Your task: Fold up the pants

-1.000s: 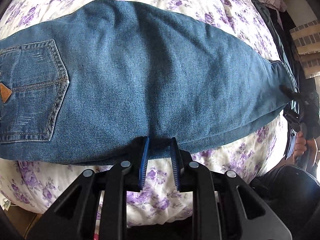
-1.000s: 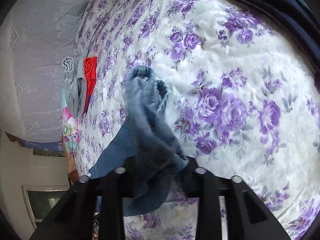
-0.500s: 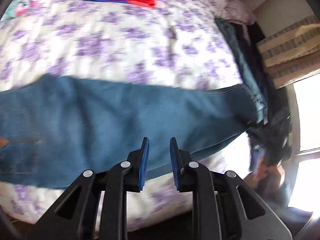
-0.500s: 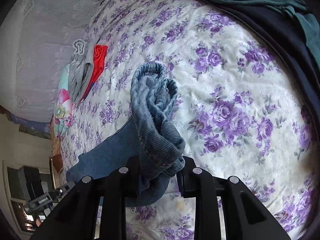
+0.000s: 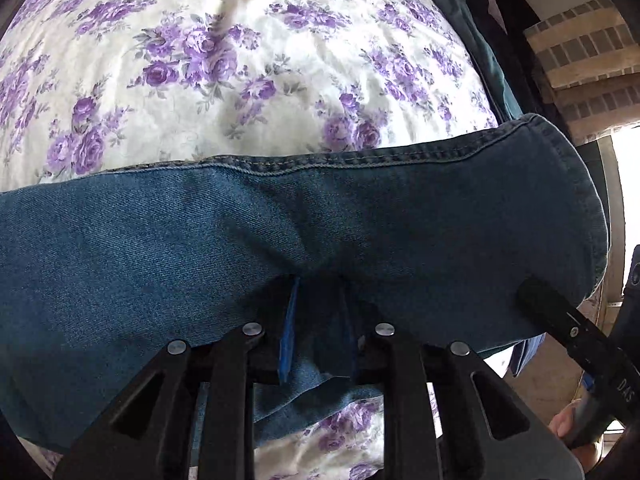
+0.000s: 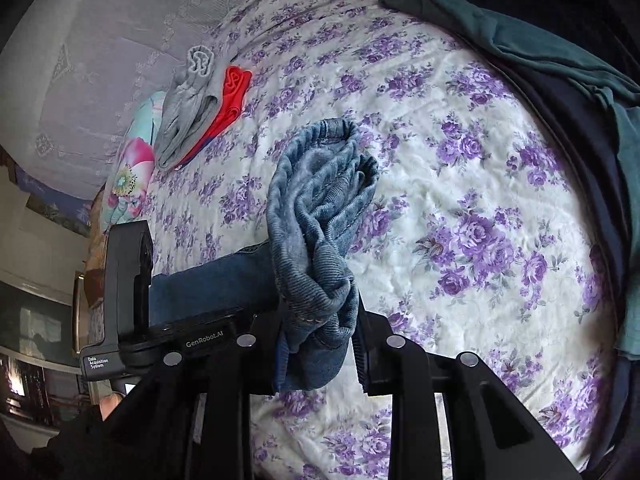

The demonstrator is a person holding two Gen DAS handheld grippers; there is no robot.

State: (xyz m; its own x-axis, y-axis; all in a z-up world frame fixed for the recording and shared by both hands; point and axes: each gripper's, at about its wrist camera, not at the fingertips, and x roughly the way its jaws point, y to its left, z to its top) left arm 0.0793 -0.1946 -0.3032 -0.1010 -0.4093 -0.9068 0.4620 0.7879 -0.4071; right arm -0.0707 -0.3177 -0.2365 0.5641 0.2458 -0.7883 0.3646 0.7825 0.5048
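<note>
Left gripper (image 5: 318,328): pinching a fold of the jeans (image 5: 280,236) over the floral bedspread (image 5: 240,60).
Right gripper (image 6: 320,344): clamped on the bunched hem.
Right view only: grey and red folded clothes (image 6: 200,108).
Writing: "GenRobot.AI", seemingly "Data Acquisition System".

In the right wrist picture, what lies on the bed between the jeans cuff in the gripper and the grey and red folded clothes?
Only bare floral bedspread lies between the jeans and the folded clothes, in the right wrist view.

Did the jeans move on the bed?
Yes. The jeans slid down the picture, uncovering more flowered bedspread above them.
</note>
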